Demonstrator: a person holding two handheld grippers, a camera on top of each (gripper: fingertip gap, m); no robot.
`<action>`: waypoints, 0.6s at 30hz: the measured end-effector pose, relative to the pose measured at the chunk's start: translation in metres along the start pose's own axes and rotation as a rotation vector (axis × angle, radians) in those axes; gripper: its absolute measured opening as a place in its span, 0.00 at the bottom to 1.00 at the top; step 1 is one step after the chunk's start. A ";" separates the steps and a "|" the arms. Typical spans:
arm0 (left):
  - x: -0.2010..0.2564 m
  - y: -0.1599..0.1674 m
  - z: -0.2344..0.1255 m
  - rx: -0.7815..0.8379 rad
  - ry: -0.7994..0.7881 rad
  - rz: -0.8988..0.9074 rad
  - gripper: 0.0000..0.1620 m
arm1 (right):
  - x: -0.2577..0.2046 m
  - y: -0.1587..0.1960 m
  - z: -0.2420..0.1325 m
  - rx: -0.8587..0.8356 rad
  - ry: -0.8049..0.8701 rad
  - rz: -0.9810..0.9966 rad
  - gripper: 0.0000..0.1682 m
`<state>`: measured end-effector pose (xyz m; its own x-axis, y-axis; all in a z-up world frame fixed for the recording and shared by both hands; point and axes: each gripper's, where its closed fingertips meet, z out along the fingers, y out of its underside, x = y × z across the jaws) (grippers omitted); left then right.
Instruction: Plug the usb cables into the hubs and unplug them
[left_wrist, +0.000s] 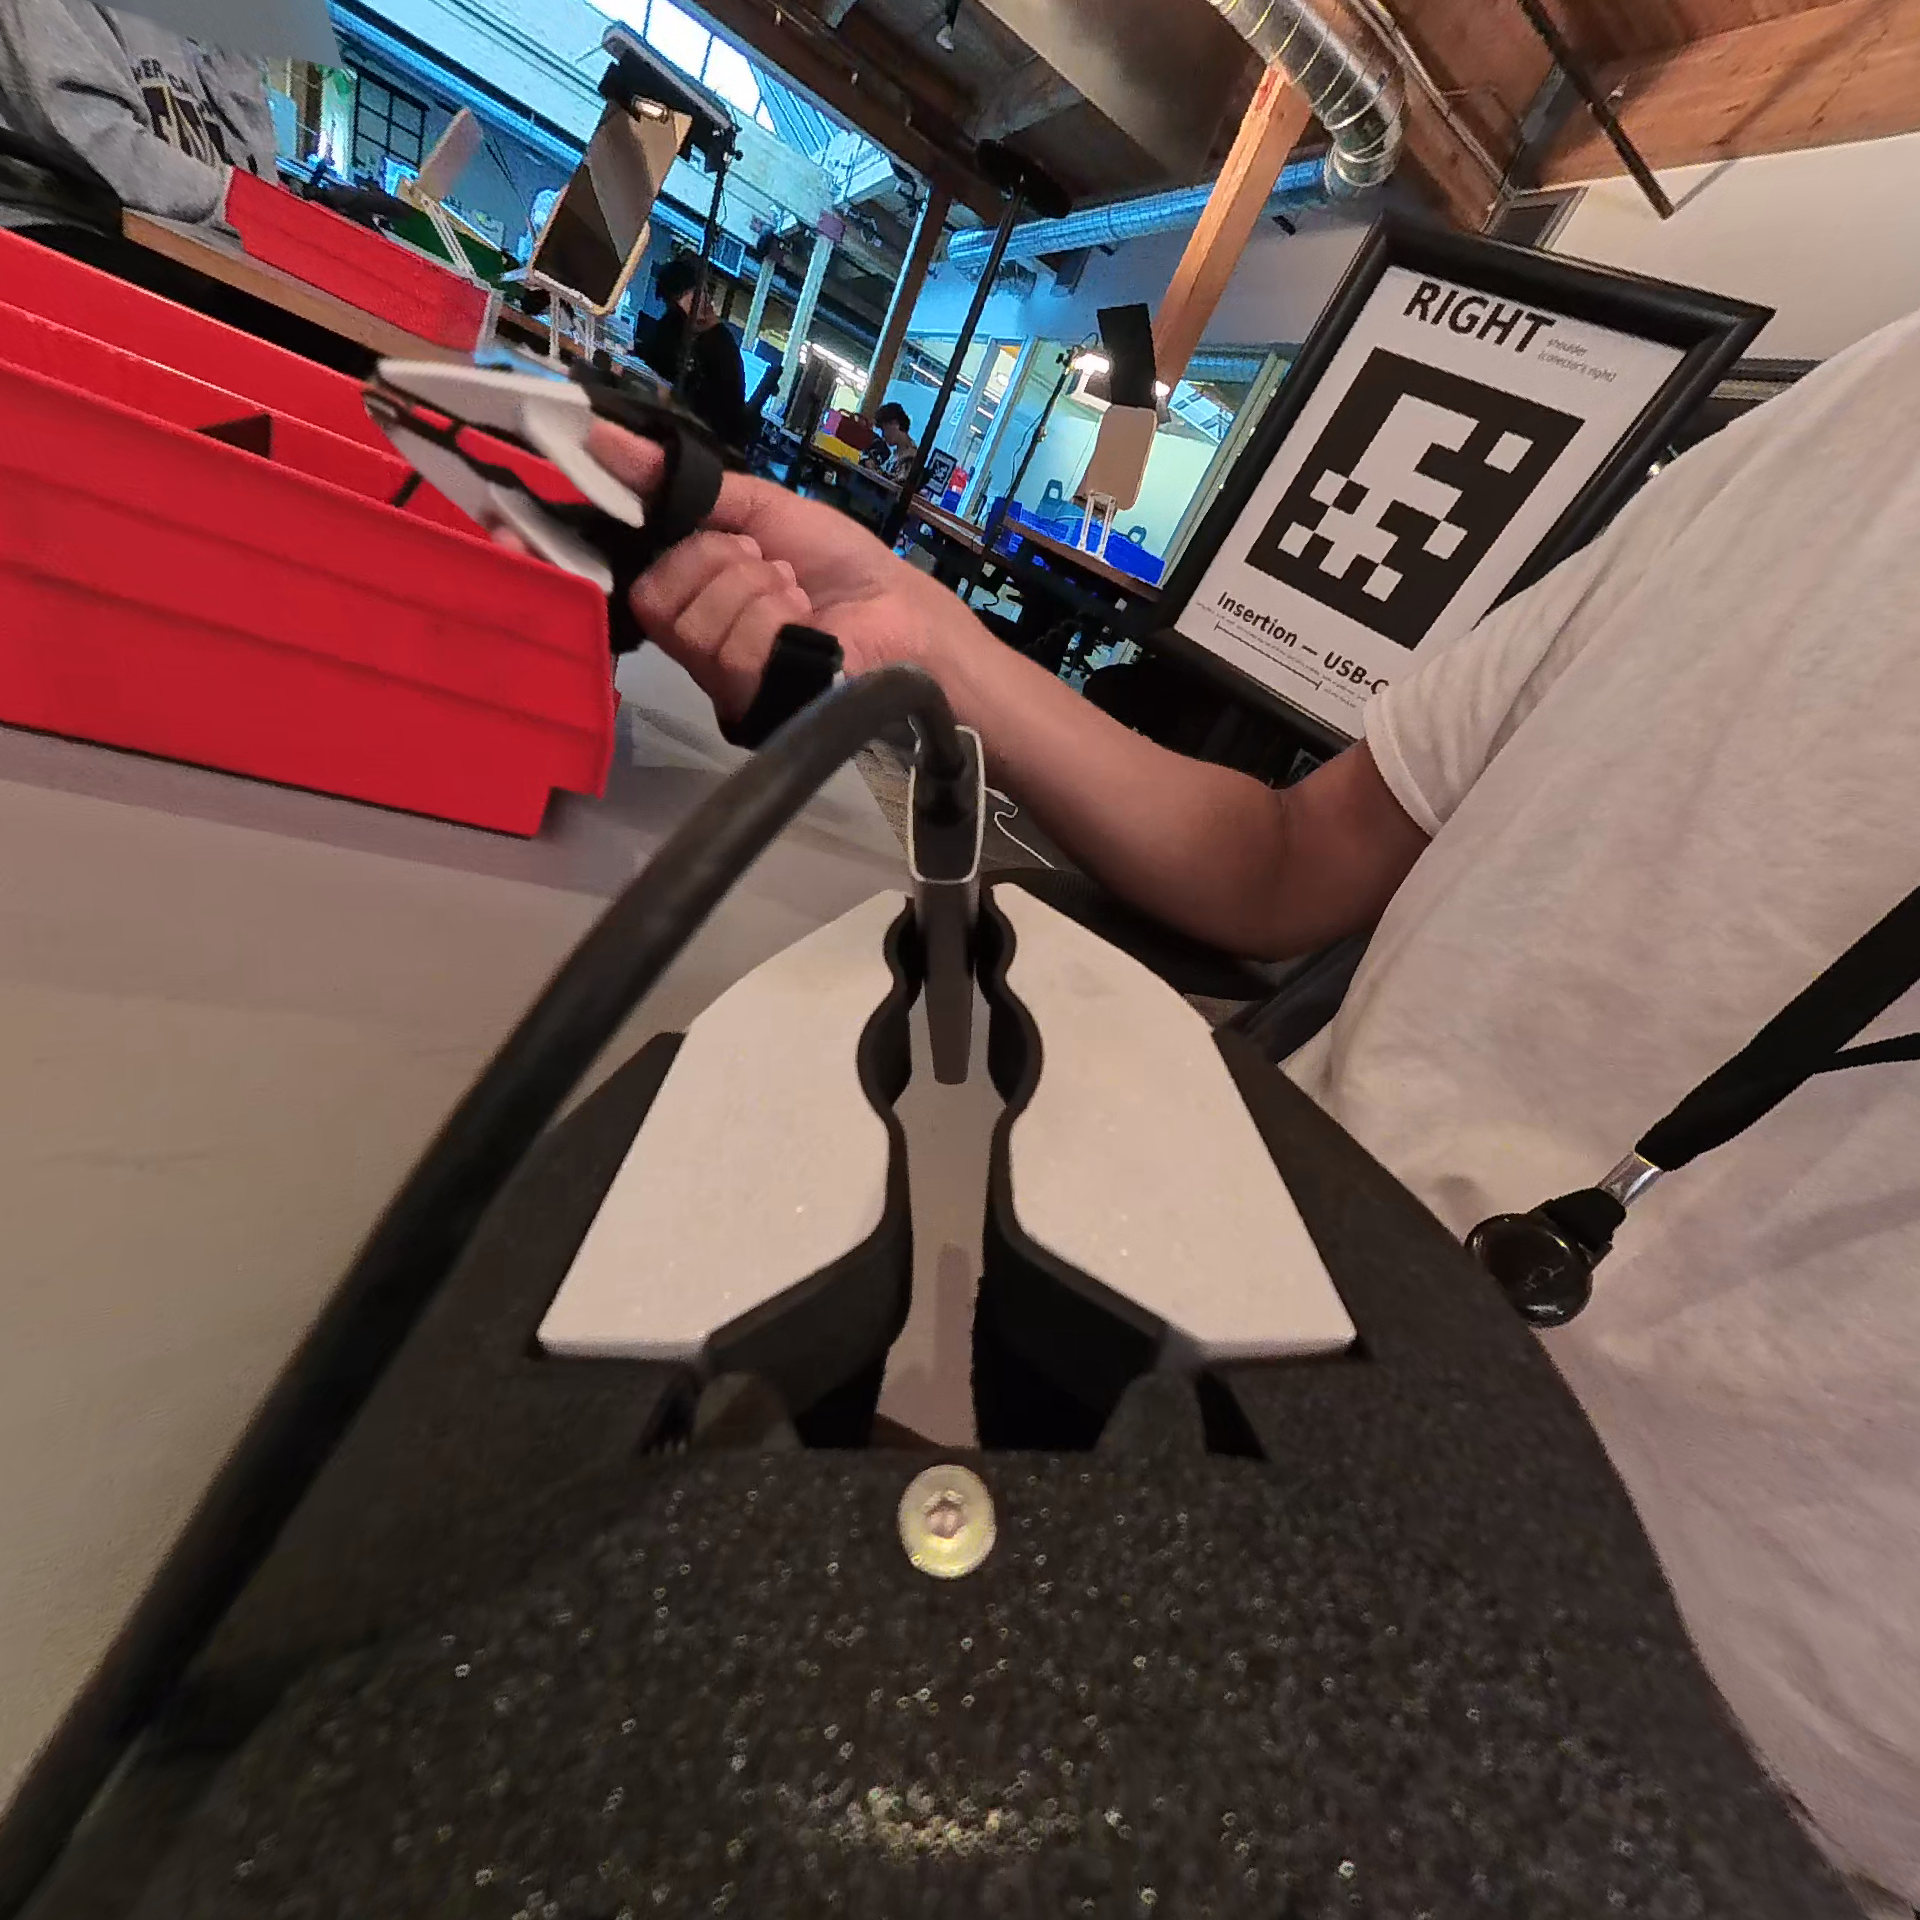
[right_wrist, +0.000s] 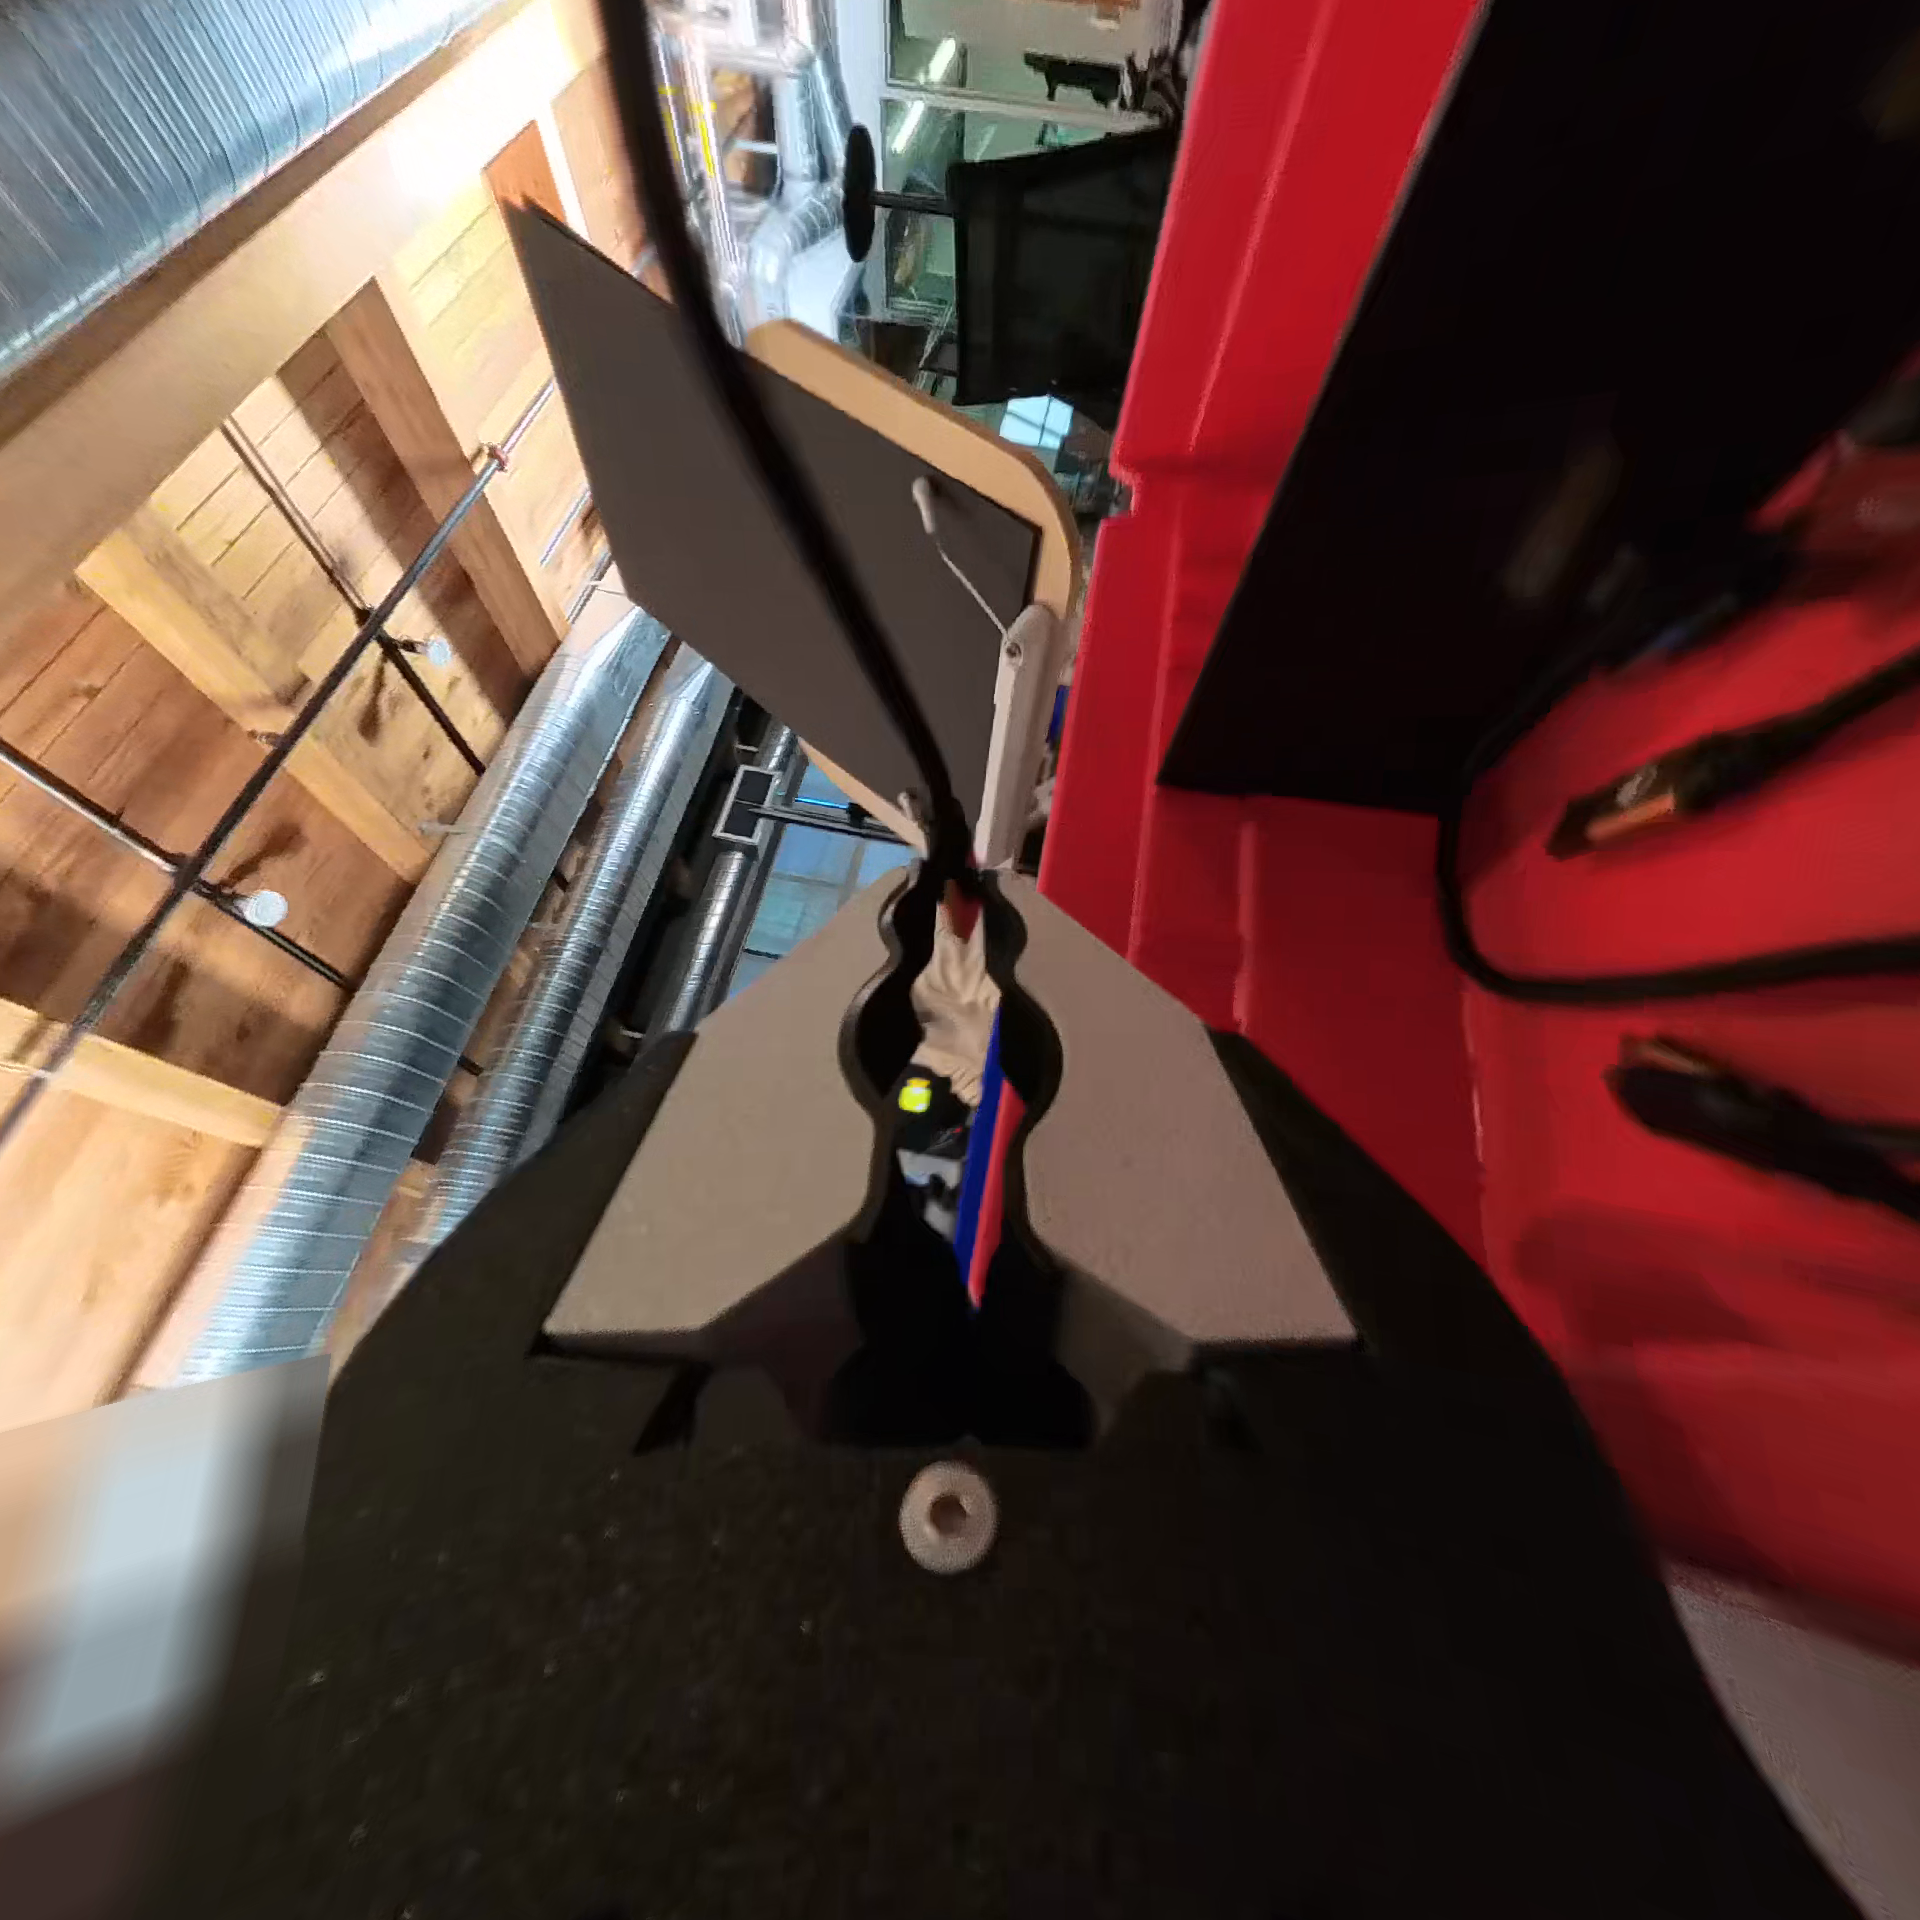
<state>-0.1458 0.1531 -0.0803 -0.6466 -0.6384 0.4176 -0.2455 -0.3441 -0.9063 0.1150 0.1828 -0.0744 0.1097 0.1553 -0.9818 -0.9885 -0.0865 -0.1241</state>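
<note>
My left gripper (left_wrist: 943, 920) is shut on a thin flat device (left_wrist: 943, 831) with a silver edge, seen edge-on and held upright above the grey table (left_wrist: 260, 1039). A thick black cable (left_wrist: 644, 935) is plugged into the device's top and arcs down to the lower left. My right gripper (right_wrist: 951, 883) is shut on a thin black cable (right_wrist: 727, 343) that runs away past the tips. In the left wrist view the right gripper (left_wrist: 400, 416) is held in a hand (left_wrist: 769, 582) over the red bins (left_wrist: 260, 582). Whether both cables are one I cannot tell.
A red bin (right_wrist: 1299, 935) beside the right gripper holds black cables with plugs (right_wrist: 1621, 810). A framed black-and-white marker sign (left_wrist: 1423, 488) stands at the back right. A person in a white shirt (left_wrist: 1662, 935) is close on the right. A dark panel on a stand (right_wrist: 790, 540) is beyond. Some 25 centimetres of space lies between my two pairs of fingers.
</note>
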 end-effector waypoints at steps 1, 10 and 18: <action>0.000 0.000 0.000 0.002 0.000 -0.004 0.06 | 0.001 0.005 0.000 -0.016 -0.011 0.044 0.06; -0.002 -0.004 -0.002 0.024 -0.003 -0.014 0.06 | -0.026 0.042 0.012 -0.145 -0.018 0.072 0.34; 0.002 -0.003 0.000 0.016 0.005 -0.006 0.06 | -0.030 0.013 0.027 -0.214 0.109 -0.012 0.46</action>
<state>-0.1461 0.1524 -0.0766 -0.6491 -0.6326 0.4225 -0.2380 -0.3586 -0.9026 0.0956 0.2041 -0.0429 0.1437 0.0513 -0.9883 -0.9437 -0.2937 -0.1524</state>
